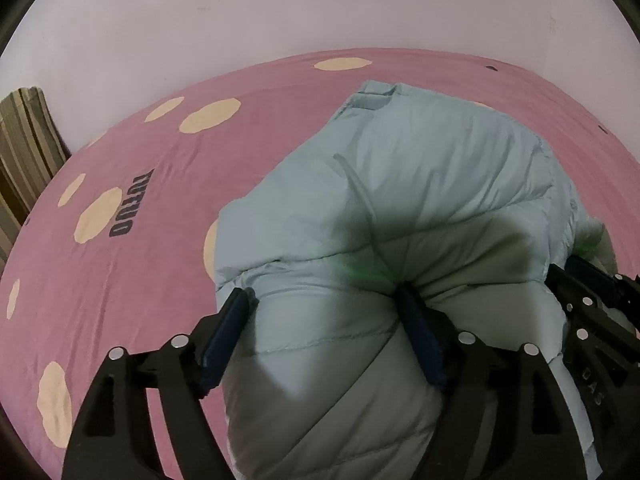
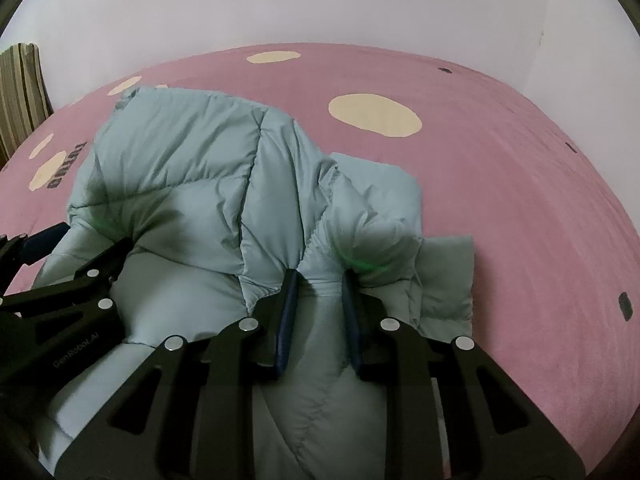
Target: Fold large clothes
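- Left gripper, black frame with dark blue pads: jaws spread wide around a thick puffed bulge of the pale blue-green quilted down jacket, both pads pressing into the fabric and clamping that fold.
- Right gripper, same build: jaws drawn close together, pinching a narrow gathered ridge of the same jacket between the pads.
- Jacket bunched directly between and ahead of both grippers, spreading away from the fingertips over the pink bedsheet with cream blotches and dark lettering.
- In the left wrist view, the right gripper just beside, at the right edge, against the jacket's side.
- In the right wrist view, the left gripper close at the left, sunk into the padding.
- Fabric puffy, stitched in slanted channels, creased and drawn into radiating folds at each grip; a flat quilted flap lying right of the right gripper.
- Beyond the jacket, a pale wall; far left, a striped cushion.
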The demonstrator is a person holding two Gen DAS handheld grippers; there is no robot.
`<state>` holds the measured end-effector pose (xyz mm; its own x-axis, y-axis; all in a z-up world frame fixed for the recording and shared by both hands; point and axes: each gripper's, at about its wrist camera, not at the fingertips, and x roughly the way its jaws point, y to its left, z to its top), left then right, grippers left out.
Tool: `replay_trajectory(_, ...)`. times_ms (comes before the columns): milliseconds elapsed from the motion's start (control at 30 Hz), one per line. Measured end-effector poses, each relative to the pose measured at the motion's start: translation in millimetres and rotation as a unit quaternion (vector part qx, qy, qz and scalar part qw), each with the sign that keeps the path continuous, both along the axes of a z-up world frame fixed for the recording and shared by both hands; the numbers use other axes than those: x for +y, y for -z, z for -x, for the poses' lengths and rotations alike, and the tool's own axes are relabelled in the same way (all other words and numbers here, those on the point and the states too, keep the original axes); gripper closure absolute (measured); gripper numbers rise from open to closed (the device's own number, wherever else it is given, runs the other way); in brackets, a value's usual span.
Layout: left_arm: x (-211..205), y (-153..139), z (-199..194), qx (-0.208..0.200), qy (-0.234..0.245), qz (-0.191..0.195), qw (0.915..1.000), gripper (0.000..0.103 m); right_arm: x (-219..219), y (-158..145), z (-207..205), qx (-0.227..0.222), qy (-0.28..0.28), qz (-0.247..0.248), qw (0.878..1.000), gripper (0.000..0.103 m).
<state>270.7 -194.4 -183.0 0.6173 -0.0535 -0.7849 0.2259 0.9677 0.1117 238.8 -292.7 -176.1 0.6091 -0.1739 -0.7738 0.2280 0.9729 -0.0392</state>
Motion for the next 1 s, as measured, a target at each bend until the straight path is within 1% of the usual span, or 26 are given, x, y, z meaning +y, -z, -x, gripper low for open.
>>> replay_trajectory(133, 4.5, -6.7, 2.9, 0.003, -0.005, 0.008, 0.9999, 0.022, 1.8, -5.3, 0.8, 0.004, -0.002, 0.000, 1.000, 0.076)
replay_trajectory(233, 6.4, -8.8, 6.2, 0.000, -0.010, 0.011, 0.9999, 0.021, -0.4, -10.6, 2.4, 0.007, 0.000, -0.012, 1.000, 0.071)
replay_trajectory(333, 5.0, -11.2, 7.8, -0.001, -0.009, 0.005, 0.9999, 0.021, -1.5, -14.6, 3.2, 0.010, 0.003, -0.016, 1.000, 0.067)
replay_trajectory(400, 3.0, -11.9, 5.4, 0.004, -0.009, -0.003, 0.9999, 0.021, -1.7, -17.0, 2.7, 0.013, 0.004, -0.021, 1.000, 0.060)
replay_trajectory(433, 2.0, -12.5, 4.1, 0.008, -0.009, -0.006, 0.9999, 0.021, -2.0, -19.1, 2.7, 0.016, 0.006, -0.024, 1.000, 0.058)
replay_trajectory(533, 1.8, -18.9, 3.2, 0.014, -0.008, -0.012, 0.9998, 0.021, -0.7, -28.8, 5.5, 0.018, 0.013, -0.027, 0.999, 0.046)
replay_trajectory(567, 2.3, -21.0, 5.0, 0.014, -0.008, -0.012, 0.9998, 0.021, 0.0, -32.5, 8.0, 0.017, 0.017, -0.022, 0.999, 0.039)
replay_trajectory(600, 2.7, -22.0, 6.9, 0.013, -0.007, -0.012, 0.9998, 0.021, 0.3, -35.2, 10.3, 0.015, 0.020, -0.018, 1.000, 0.036)
replay_trajectory(767, 9.2, -30.4, 19.9, 0.016, -0.011, 0.003, 0.9998, 0.021, -0.3, -42.5, 24.2, 0.018, 0.031, -0.025, 0.999, 0.036)
replay_trajectory(833, 11.0, -37.4, 29.0, 0.013, -0.007, 0.010, 0.9998, 0.021, 0.8, -47.0, 32.6, 0.014, 0.033, -0.031, 0.999, 0.036)
replay_trajectory(1000, 18.5, -52.5, 61.8, -0.006, 0.003, 0.022, 0.9997, 0.021, 6.6, -55.9, 59.0, 0.003, 0.032, -0.028, 0.999, 0.036)
